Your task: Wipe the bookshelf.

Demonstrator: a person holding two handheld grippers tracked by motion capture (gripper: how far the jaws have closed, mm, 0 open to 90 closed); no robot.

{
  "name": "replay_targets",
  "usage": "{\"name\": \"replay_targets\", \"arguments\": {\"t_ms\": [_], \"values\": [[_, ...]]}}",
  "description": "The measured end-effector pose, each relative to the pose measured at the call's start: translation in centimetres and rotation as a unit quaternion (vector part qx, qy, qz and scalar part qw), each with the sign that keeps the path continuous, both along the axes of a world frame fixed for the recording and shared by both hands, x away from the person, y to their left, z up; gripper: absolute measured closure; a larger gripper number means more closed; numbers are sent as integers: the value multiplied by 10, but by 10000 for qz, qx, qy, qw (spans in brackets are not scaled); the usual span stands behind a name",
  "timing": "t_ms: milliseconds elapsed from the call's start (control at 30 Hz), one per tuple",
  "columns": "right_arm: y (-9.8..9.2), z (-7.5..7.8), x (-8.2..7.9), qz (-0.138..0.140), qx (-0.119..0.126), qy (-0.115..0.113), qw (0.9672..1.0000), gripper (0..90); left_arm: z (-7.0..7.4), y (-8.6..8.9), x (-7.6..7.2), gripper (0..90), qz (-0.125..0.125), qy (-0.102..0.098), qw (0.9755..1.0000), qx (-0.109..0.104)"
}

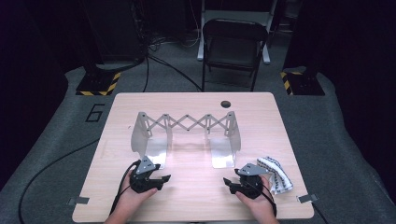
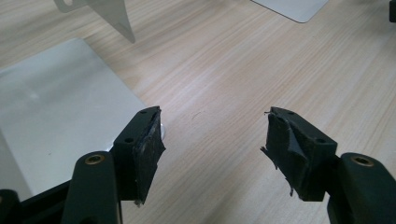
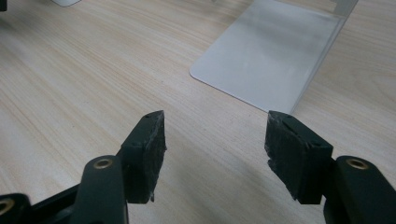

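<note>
A silver metal rack (image 1: 187,123) stands mid-table: two upright end plates joined by a scissor lattice, each with a flat foot plate pointing toward me. My left gripper (image 1: 156,179) rests low on the table just in front of the left foot plate (image 1: 156,157), jaws open and empty. My right gripper (image 1: 231,183) sits in front of the right foot plate (image 1: 222,158), also open with nothing in it. In the left gripper view the gripper (image 2: 212,126) spans bare wood beside the foot plate (image 2: 56,107). In the right gripper view the gripper (image 3: 215,128) faces a foot plate (image 3: 266,65).
A black-and-white patterned cloth (image 1: 276,173) lies bunched right of my right hand. The wooden table (image 1: 196,200) has a round hole (image 1: 226,104) near its far edge. Beyond it stand a folding chair (image 1: 233,46) and cables on the floor.
</note>
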State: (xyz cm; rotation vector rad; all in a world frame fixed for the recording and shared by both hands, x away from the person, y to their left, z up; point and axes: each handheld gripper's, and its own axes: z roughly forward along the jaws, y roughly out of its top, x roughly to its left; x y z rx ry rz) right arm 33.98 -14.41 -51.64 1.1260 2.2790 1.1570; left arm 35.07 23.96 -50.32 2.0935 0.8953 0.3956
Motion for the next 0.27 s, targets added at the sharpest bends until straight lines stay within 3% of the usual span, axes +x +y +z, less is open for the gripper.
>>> {"name": "replay_targets", "arguments": {"t_ms": [267], "values": [[-1, -1, 1, -49, 115, 68, 9999, 374, -1, -1, -1, 356, 28, 10, 9999, -112]]}}
